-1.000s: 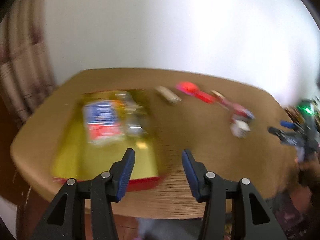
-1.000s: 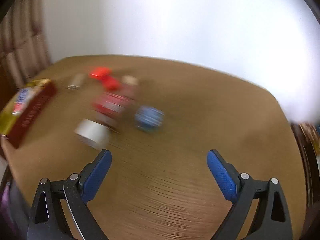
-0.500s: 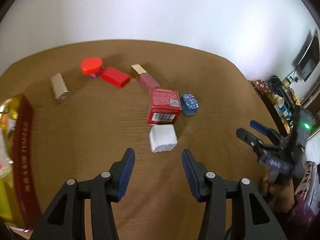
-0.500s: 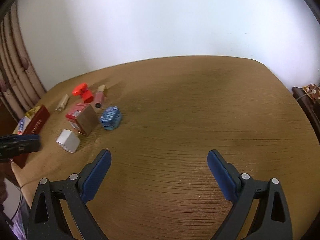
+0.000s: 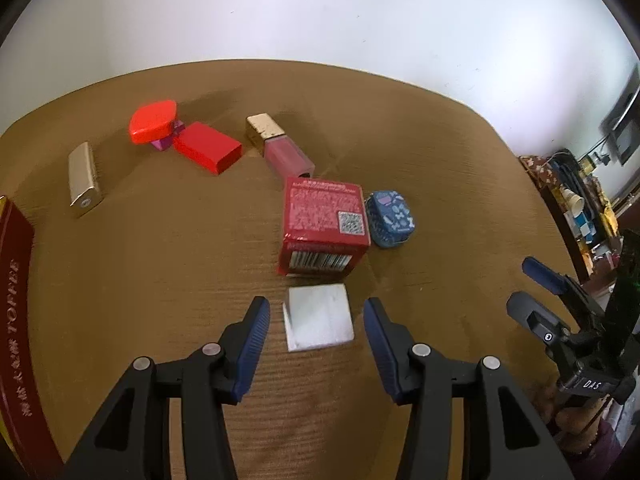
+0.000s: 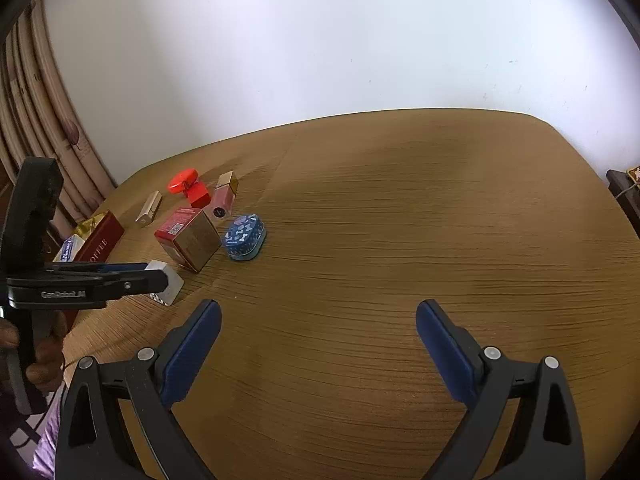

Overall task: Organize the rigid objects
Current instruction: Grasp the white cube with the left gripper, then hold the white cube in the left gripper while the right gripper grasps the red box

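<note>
The left claw (image 5: 316, 312), parted, brackets a small white cube (image 5: 319, 322) without touching it on the brown wooden surface (image 5: 160, 260). Directly beyond stands a red printed carton (image 5: 324, 226), a blue patterned tin (image 5: 390, 219) beside it. The right claw (image 6: 318, 318) gapes wide, holding nothing.

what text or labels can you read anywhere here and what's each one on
"TOFFEE": side of the dark red box.
"DAS": right gripper body.
"CanRobot.AI", roughly, since it is blurred: left gripper body.
Red carton: fine print, a QR code and a barcode, too small to read.
Blue and white packet in the box: unreadable.
</note>
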A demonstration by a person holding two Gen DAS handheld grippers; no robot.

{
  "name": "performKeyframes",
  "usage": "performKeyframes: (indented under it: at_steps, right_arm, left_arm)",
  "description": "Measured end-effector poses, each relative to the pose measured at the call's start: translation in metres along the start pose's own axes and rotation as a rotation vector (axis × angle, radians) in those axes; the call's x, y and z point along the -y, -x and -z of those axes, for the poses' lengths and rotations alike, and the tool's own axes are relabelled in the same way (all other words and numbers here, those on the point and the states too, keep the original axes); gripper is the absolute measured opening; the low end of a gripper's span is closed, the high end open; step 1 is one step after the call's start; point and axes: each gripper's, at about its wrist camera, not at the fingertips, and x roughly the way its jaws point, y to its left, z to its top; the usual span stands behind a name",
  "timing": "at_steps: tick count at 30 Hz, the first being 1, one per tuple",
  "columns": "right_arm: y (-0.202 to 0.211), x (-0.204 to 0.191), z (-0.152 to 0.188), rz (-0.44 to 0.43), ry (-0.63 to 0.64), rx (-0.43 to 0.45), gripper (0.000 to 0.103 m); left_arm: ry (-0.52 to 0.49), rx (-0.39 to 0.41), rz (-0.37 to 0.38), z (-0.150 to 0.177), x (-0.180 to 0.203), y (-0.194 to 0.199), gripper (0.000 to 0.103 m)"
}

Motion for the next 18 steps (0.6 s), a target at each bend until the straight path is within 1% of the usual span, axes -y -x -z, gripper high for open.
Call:
performKeyframes:
  at_steps: [1,2,4,8,12,14,18]
  right_arm:
    - [0.000,0.001,0.000,-0.001,-0.002,-0.001,0.097]
    - [0.000,0.001,0.000,-0.003,-0.004,-0.003,0.097]
    - [-0.001,0.001,0.000,-0.007,-0.006,-0.007,0.097]
    - [-0.002,0.002,0.000,-0.006,-0.010,-0.016,0.097]
    - [-0.001,0.003,0.000,-0.008,-0.010,-0.012,0.097]
    - [0.002,0.002,0.000,-0.021,-0.006,-0.007,0.097]
    - [0.004,-0.010,-0.013,-0.181,0.049,-0.008,0.097]
  left_arm:
    - [0.009,0.003,-0.004,0.000,-0.002,-0.002,0.047]
    - [0.020,-0.001,0.005,0.000,-0.004,-0.004,0.033]
    - [0.041,0.008,0.025,0.002,-0.008,-0.003,0.033]
    - [0.041,0.017,0.022,0.007,-0.012,0.001,0.033]
    - [0.062,0.034,0.034,0.018,-0.019,0.016,0.033]
    - [0.064,0.051,0.022,0.024,-0.024,0.027,0.033]
    - [0.097,0.059,0.026,0.042,-0.042,0.051,0.033]
